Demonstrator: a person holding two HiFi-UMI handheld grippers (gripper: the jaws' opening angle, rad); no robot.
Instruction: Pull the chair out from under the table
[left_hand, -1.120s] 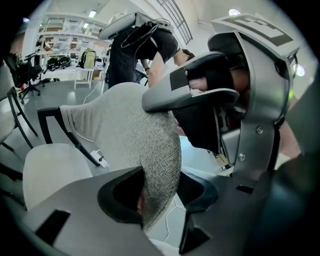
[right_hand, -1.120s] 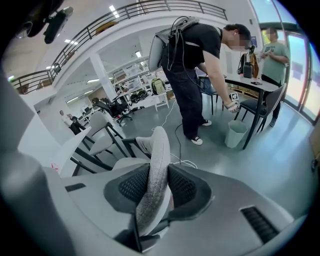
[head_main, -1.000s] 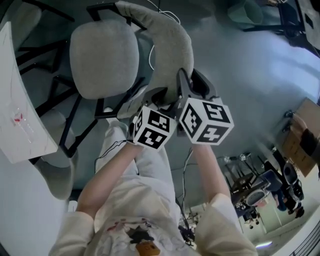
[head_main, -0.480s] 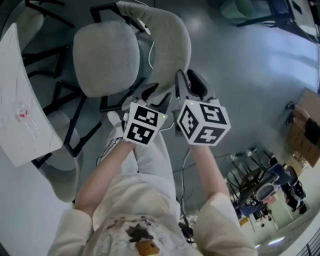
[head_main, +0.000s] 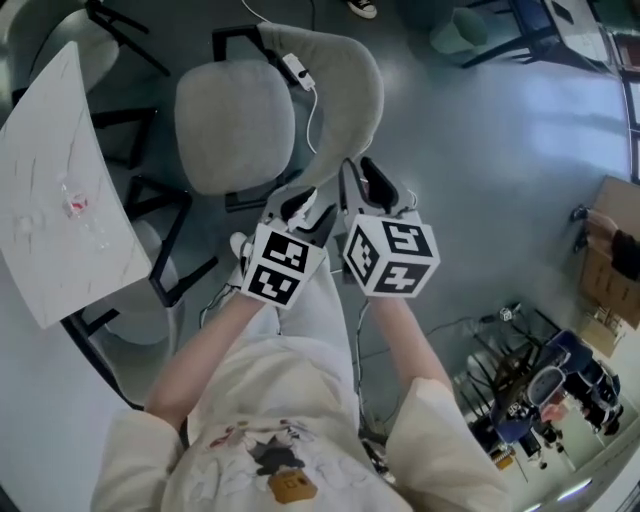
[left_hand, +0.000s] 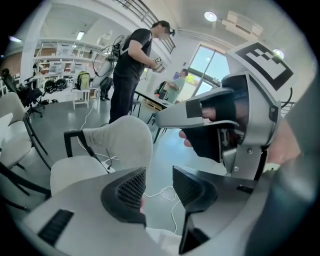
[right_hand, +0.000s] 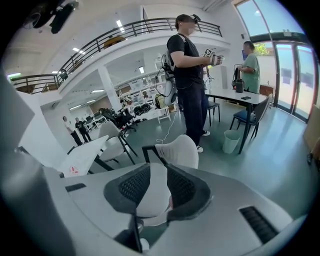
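Note:
The chair has a pale grey seat (head_main: 235, 125) and a curved backrest (head_main: 350, 90). It stands on the floor beside the white table (head_main: 60, 210), clear of its top. Both grippers hover side by side just off the backrest's near end. My left gripper (head_main: 300, 205) is open, and only floor and a white cable show between its pads (left_hand: 159, 185). The jaws of my right gripper (head_main: 368, 180) stand partly apart (right_hand: 152, 187). Pale upholstery shows through their gap, beyond the pads. From the left gripper view the right gripper (left_hand: 210, 130) sits clear of the backrest (left_hand: 125, 142).
A white cable with a small box (head_main: 300, 75) lies over the backrest. A second grey chair (head_main: 140, 330) sits under the table. A person in black (right_hand: 187, 70) stands behind the chair. Another table and a bin (right_hand: 231, 141) are further back. Gear and boxes (head_main: 540, 390) crowd the lower right.
Both grippers have risen together and come a little off the backrest's near end, where the right one overlapped its edge before. The chair keeps its place beside the table.

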